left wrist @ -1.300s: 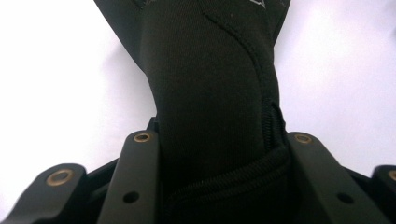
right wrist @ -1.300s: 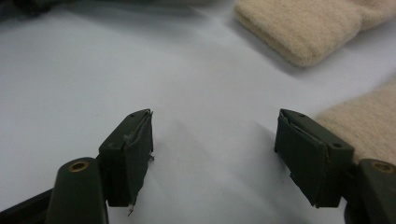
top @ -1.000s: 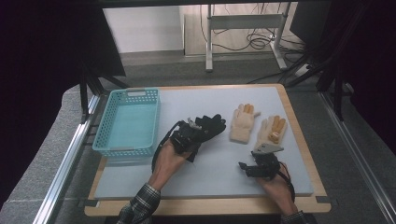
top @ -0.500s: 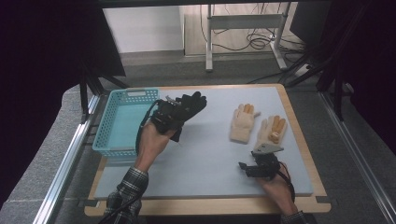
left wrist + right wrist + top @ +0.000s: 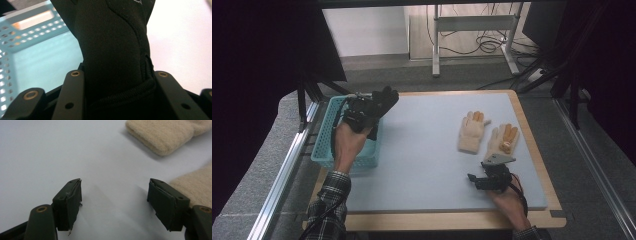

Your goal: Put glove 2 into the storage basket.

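Jaws clamp black glove (image 5: 112,50) seemingly over basket (image 5: 324,150) rim

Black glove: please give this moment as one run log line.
left gripper: shut on black glove | over basket | right gripper: open, on table

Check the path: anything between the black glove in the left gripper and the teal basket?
Nothing visible. The left gripper holds the black glove clamped at the basket's right rim, and the basket floor seen in the left gripper view looks bare.
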Demonstrator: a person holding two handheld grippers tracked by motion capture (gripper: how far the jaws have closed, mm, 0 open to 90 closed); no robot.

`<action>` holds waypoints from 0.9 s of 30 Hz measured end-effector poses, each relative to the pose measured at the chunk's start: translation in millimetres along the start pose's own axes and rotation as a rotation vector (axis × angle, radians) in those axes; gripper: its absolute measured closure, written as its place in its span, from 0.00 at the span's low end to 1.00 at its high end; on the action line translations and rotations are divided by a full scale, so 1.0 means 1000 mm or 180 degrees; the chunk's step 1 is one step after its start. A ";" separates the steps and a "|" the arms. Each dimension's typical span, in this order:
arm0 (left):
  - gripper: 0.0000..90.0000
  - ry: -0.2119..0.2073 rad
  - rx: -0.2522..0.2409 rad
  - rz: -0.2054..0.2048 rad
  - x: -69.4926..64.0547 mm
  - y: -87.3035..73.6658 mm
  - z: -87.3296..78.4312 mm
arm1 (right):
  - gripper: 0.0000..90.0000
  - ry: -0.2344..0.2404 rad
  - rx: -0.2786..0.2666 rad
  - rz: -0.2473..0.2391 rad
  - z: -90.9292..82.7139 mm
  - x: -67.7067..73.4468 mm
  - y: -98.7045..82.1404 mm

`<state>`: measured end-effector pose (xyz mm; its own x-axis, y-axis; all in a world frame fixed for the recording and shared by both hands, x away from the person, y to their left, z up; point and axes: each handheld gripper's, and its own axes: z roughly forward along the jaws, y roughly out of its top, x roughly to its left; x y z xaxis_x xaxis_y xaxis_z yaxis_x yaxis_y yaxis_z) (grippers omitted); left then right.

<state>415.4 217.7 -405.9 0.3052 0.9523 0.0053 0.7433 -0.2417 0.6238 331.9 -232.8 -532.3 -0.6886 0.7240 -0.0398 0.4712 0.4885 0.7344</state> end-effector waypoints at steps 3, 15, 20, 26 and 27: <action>0.69 0.0066 0.0010 -0.0073 0.010 -0.003 0.000 | 0.30 0.0000 0.0000 -0.0001 0.000 0.000 0.000; 0.68 0.0258 0.0099 -0.0319 0.053 -0.016 0.005 | 0.30 -0.0001 0.0000 -0.0002 0.000 0.000 0.000; 0.68 0.0344 0.0192 -0.0395 0.070 -0.023 0.014 | 0.30 -0.0001 -0.0001 -0.0002 0.000 0.000 0.000; 0.68 0.0453 0.0353 -0.0484 0.085 -0.030 0.028 | 0.30 0.0001 -0.0001 0.0000 0.000 0.000 0.000; 0.68 0.0463 0.0392 -0.0487 0.087 -0.031 0.031 | 0.30 0.0000 -0.0002 0.0000 0.000 0.000 0.000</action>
<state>436.8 302.2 -449.0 0.1012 0.9942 0.0362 0.8440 -0.1051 0.5259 331.9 -232.7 -532.3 -0.6885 0.7241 -0.0398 0.4709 0.4882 0.7348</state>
